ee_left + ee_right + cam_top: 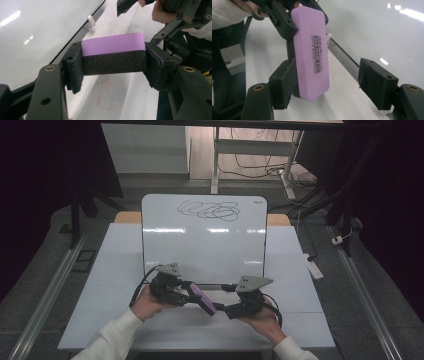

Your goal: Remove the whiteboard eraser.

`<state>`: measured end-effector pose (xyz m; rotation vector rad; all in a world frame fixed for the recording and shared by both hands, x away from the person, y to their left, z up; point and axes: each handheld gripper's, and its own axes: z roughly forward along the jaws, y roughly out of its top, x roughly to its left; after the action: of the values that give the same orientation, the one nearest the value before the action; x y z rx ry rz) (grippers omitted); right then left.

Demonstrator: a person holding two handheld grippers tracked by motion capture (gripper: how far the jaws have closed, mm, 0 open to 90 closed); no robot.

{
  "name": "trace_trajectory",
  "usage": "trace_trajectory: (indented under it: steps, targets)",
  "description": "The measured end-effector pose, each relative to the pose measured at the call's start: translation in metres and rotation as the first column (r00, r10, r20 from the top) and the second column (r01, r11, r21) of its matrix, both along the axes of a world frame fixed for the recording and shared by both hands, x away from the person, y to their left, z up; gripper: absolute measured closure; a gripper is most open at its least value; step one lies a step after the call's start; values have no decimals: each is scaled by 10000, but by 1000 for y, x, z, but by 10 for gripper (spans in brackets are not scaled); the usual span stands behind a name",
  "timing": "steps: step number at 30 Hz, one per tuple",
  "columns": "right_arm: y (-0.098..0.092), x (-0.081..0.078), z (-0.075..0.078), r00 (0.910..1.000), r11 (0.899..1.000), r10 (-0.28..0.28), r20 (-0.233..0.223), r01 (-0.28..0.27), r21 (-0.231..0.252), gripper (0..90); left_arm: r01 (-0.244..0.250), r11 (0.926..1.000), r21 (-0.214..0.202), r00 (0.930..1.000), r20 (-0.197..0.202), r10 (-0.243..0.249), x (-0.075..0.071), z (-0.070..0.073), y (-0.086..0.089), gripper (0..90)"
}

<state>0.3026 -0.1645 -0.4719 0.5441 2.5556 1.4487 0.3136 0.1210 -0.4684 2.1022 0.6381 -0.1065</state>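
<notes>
One whiteboard [203,237] stands on the table [115,270], scribbled near its top. Left gripper [186,292] clamps the purple eraser [202,299] across its ends, above the table. Right gripper [325,80] is released, jaws flanking the eraser's free end.

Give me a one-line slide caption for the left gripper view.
Left gripper clamps a purple whiteboard eraser by its ends beside the whiteboard.

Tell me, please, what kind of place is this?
Probably a lab or office workroom set up for recording: a table with a whiteboard on it, another desk's legs behind, and loose cables on the floor.
</notes>
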Motion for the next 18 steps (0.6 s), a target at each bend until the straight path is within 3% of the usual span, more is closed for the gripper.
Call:
trace_trajectory:
  steps: [12,18]
  targets:
    - [3,2,1,9955,9972,724,-610,-733,-115,279,601,9978,-276,9982,16,-601,-3,0,-2,390]
    - [7,3,-2,9844,9903,1369,-1104,-1389,-105,265,1099,9939,-129,9939,111,-1098,-4,-2,-6,389]
